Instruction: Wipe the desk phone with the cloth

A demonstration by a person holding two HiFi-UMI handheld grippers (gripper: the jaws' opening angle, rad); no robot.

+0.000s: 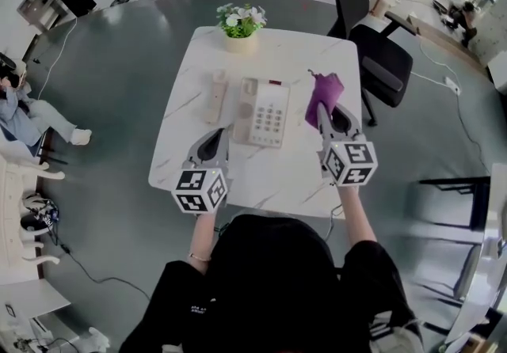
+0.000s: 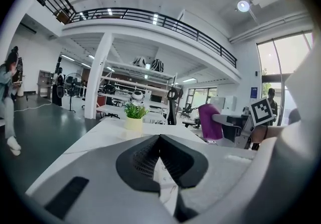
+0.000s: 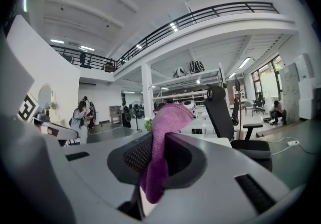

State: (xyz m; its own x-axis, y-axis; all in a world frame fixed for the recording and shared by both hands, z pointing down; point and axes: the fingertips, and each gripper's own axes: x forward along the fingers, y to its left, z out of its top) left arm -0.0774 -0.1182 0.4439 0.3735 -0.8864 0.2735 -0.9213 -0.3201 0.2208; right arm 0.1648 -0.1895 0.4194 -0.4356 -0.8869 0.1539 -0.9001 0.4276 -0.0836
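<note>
A cream desk phone (image 1: pixel 262 111) lies in the middle of the white marble table (image 1: pixel 238 177), with its handset (image 1: pixel 215 95) lying off the cradle to its left. My right gripper (image 1: pixel 323 111) is shut on a purple cloth (image 1: pixel 323 94) and holds it raised just right of the phone. In the right gripper view the cloth (image 3: pixel 161 143) hangs pinched between the jaws. My left gripper (image 1: pixel 220 135) is shut with nothing in it, below the handset near the phone's lower left corner.
A potted plant (image 1: pixel 240 24) stands at the table's far edge. A black office chair (image 1: pixel 372 43) stands off the table's far right corner. A person (image 1: pixel 24 110) sits at the far left of the floor.
</note>
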